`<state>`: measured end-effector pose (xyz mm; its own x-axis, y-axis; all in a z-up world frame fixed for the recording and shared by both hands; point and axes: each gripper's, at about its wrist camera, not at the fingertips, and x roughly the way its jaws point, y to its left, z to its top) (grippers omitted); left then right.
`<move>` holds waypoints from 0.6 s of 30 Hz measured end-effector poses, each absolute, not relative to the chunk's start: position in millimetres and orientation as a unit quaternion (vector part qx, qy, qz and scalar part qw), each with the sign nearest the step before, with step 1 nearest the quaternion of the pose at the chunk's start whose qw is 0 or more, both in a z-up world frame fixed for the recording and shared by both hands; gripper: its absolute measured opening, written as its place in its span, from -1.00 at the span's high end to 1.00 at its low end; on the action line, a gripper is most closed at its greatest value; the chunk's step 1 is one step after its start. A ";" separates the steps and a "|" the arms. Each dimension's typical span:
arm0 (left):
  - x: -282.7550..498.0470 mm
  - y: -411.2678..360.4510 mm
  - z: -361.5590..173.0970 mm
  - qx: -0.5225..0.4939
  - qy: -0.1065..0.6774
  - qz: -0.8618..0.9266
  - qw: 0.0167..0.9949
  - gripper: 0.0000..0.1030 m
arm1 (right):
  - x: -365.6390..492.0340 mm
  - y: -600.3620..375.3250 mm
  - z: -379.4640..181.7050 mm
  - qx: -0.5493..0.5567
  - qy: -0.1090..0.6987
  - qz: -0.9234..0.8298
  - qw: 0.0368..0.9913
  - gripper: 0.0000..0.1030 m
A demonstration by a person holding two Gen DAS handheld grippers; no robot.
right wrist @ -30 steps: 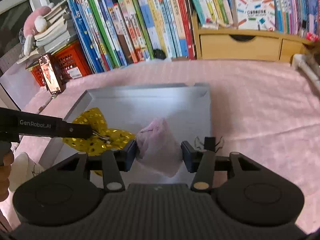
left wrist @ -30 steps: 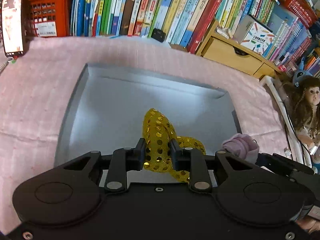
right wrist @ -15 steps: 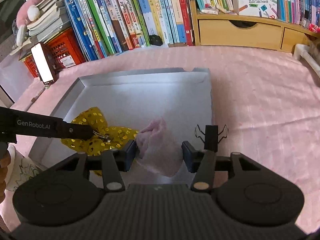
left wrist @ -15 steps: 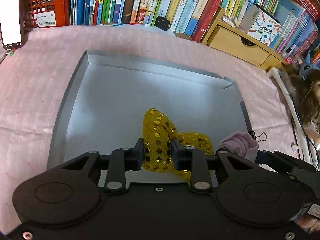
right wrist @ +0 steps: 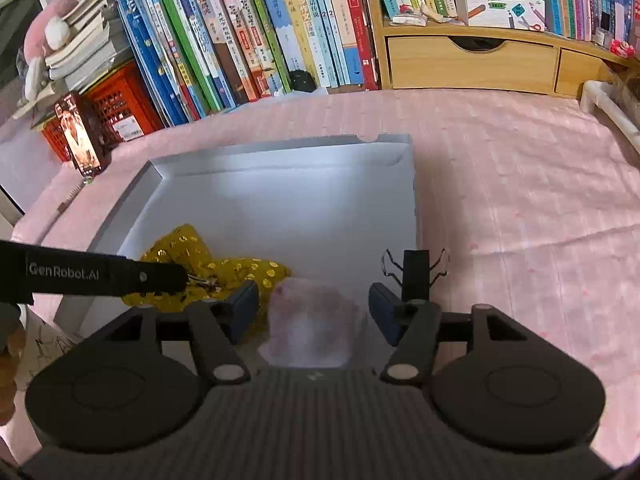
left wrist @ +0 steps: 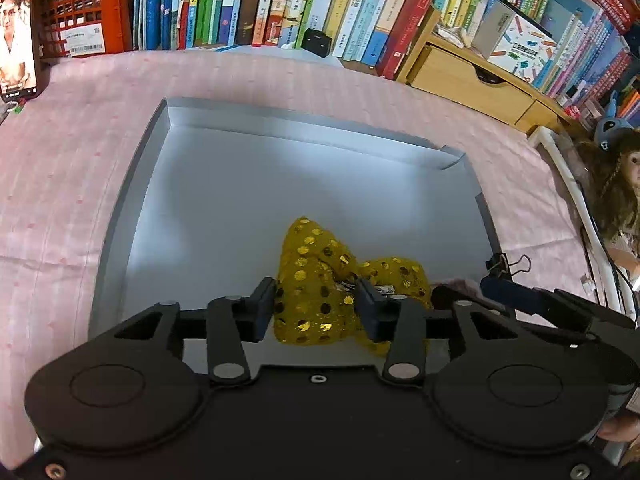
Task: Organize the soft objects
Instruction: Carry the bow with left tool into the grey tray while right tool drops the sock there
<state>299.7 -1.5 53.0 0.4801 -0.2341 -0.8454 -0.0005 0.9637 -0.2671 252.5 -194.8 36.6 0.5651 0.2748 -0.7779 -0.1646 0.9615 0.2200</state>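
A yellow sequinned bow (left wrist: 320, 280) lies in the near part of the grey tray (left wrist: 248, 184); it also shows in the right wrist view (right wrist: 208, 268). My left gripper (left wrist: 316, 308) is open around the bow, jaws spread wide on either side. A pale pink soft object (right wrist: 310, 324) sits between the spread jaws of my right gripper (right wrist: 312, 308), blurred, at the tray's near edge (right wrist: 280, 184). The right gripper shows at the right of the left wrist view (left wrist: 520, 296).
The tray lies on a pink cloth (right wrist: 520, 200). A black binder clip (right wrist: 414, 272) lies beside the tray's right edge. Books (left wrist: 320, 0), a wooden drawer unit (right wrist: 472, 64), a red crate (left wrist: 84, 8), a phone (left wrist: 16, 36) and a doll (left wrist: 616, 200) line the back and sides.
Both grippers opened: the left let go of the yellow bow, the right released the pink soft object, which dropped lower. Both moved forward over the tray.
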 end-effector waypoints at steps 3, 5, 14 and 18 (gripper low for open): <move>294.6 -2.6 57.0 -0.113 0.499 -0.077 0.856 -0.04 | 249.7 -196.5 40.9 0.061 0.443 0.124 0.886 -0.48; 290.4 -3.5 60.8 -0.110 0.493 -0.081 0.859 -0.10 | 246.5 -198.7 45.1 0.064 0.438 0.126 0.888 -0.50; 263.9 -6.2 85.1 -0.094 0.451 -0.102 0.882 -0.44 | 231.3 -209.8 66.5 0.079 0.408 0.137 0.899 -0.55; 244.8 -8.2 96.5 -0.086 0.429 -0.112 0.892 -0.49 | 216.6 -214.0 79.3 0.076 0.387 0.145 0.908 -0.59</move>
<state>244.8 -8.2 96.5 0.6077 -0.2727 -0.7458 0.1260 0.9604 -0.2485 216.6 -214.0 79.3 0.6587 0.3215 -0.6803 -0.2042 0.9466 0.2496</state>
